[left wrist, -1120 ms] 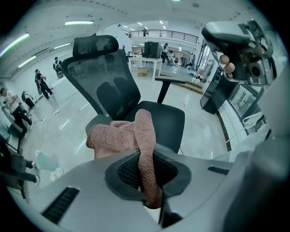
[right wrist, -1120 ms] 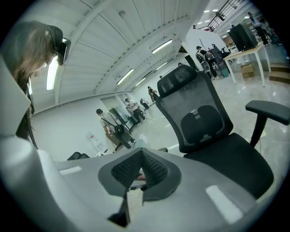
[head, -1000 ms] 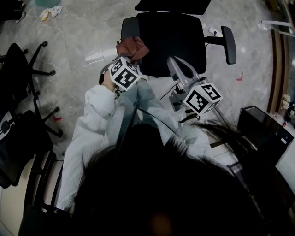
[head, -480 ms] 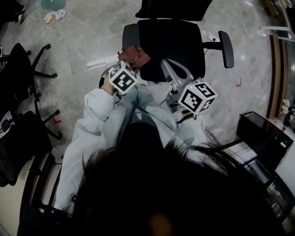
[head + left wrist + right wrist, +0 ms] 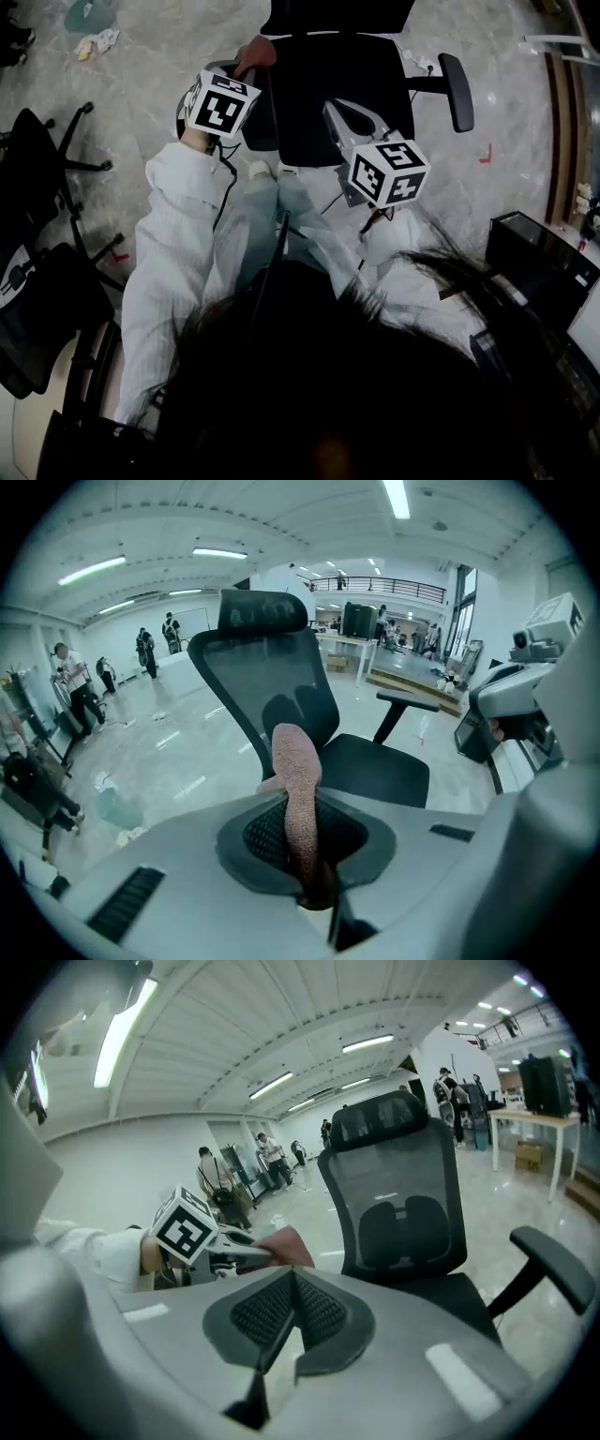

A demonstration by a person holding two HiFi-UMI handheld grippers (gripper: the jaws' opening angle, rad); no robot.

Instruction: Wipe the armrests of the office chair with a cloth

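The black office chair (image 5: 342, 94) stands before me, seat toward me. My left gripper (image 5: 246, 66) is shut on a reddish-pink cloth (image 5: 256, 51) at the far end of the chair's left armrest (image 5: 261, 122). In the left gripper view the cloth (image 5: 298, 799) sticks up from between the jaws, with the chair back (image 5: 272, 682) behind it. My right gripper (image 5: 347, 117) hovers over the seat's front edge, shut and empty (image 5: 291, 1283). The right armrest (image 5: 457, 89) is bare. In the right gripper view the left gripper's cube (image 5: 187, 1225) and the cloth (image 5: 286, 1246) lie to the left.
Other black office chairs (image 5: 42, 169) stand on the marble floor at the left. A black box (image 5: 534, 272) sits at the right. Litter (image 5: 94, 42) lies at the top left. Several people (image 5: 75, 691) stand far off in the hall.
My left gripper has carried the cloth away from me along the left armrest, from its near end to its far end. The right gripper has drifted slightly left over the seat front.
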